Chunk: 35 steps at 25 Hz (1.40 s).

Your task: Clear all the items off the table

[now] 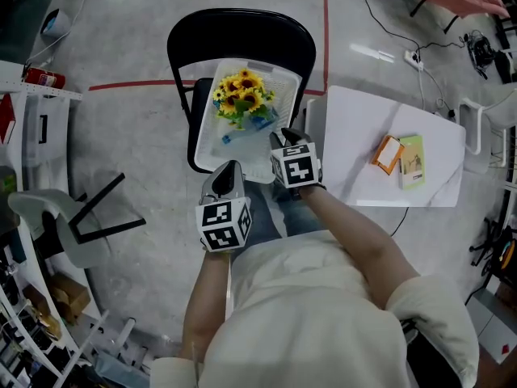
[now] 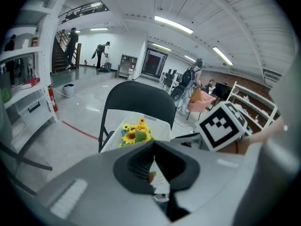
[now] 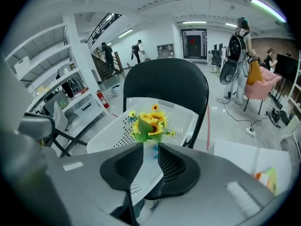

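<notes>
A bunch of sunflowers (image 1: pixel 241 95) lies in a white perforated basket (image 1: pixel 212 148) on a black chair (image 1: pixel 242 27). My right gripper (image 1: pixel 284 140) hangs over the basket's near right edge. In the right gripper view its jaws (image 3: pixel 150 149) stand a narrow gap apart with nothing between them, the sunflowers (image 3: pixel 149 121) just beyond. My left gripper (image 1: pixel 229 166) is shut and empty in front of the basket's near edge; its view shows the jaws (image 2: pixel 154 147) meeting, with the sunflowers (image 2: pixel 136 133) ahead. An orange box (image 1: pixel 388 153) and a green box (image 1: pixel 412 162) lie on the white table (image 1: pixel 355 136) at right.
A grey chair (image 1: pixel 48 217) and white shelving (image 1: pixel 40 120) stand at the left. Red tape (image 1: pixel 129 84) marks the floor behind the black chair. Cables and a power strip (image 1: pixel 414 59) lie beyond the table. People stand far off in the room.
</notes>
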Each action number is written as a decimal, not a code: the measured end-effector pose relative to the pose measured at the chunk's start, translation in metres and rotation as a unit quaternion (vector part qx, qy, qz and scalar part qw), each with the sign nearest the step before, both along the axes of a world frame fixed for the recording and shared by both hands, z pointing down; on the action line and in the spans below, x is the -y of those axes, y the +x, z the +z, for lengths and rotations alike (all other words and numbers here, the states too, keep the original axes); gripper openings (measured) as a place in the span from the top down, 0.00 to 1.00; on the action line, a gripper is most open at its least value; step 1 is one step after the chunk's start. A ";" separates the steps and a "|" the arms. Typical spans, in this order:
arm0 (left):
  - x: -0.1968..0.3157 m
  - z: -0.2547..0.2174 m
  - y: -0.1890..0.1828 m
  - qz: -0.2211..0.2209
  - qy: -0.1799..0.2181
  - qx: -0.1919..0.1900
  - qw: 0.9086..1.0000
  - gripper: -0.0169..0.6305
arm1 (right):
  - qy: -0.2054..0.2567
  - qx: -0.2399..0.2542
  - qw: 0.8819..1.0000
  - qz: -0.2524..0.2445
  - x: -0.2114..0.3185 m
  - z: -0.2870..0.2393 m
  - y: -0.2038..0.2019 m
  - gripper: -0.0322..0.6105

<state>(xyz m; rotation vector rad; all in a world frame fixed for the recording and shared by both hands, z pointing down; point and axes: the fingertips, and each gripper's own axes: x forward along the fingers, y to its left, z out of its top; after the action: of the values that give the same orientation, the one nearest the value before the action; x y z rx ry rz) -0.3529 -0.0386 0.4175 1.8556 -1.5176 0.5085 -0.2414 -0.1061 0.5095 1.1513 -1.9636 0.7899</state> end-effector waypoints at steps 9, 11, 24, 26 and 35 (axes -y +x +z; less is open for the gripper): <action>-0.003 -0.011 0.015 0.003 0.011 0.007 1.000 0.96 | 0.013 -0.003 1.000 -0.021 -0.011 -0.025 0.015 0.93; -0.004 -0.013 0.019 0.001 0.014 0.008 1.000 0.96 | 0.013 -0.002 1.000 -0.027 -0.014 -0.030 0.018 0.95; -0.009 -0.025 0.042 -0.027 0.028 0.009 0.999 0.96 | 0.030 0.011 0.994 -0.102 -0.037 -0.065 0.031 0.95; -0.010 -0.025 0.045 -0.042 0.031 0.007 0.999 0.96 | 0.036 0.013 0.993 -0.114 -0.040 -0.069 0.033 0.95; -0.024 -0.026 0.066 -0.071 0.032 0.004 0.997 0.96 | 0.044 0.023 0.987 -0.155 -0.054 -0.079 0.049 0.95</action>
<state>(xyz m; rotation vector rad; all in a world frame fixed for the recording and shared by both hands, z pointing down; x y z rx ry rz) -0.2872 -0.0148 0.3914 1.7796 -1.6740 0.4056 -0.1922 -0.0516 0.4300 0.8532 -2.1663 0.5746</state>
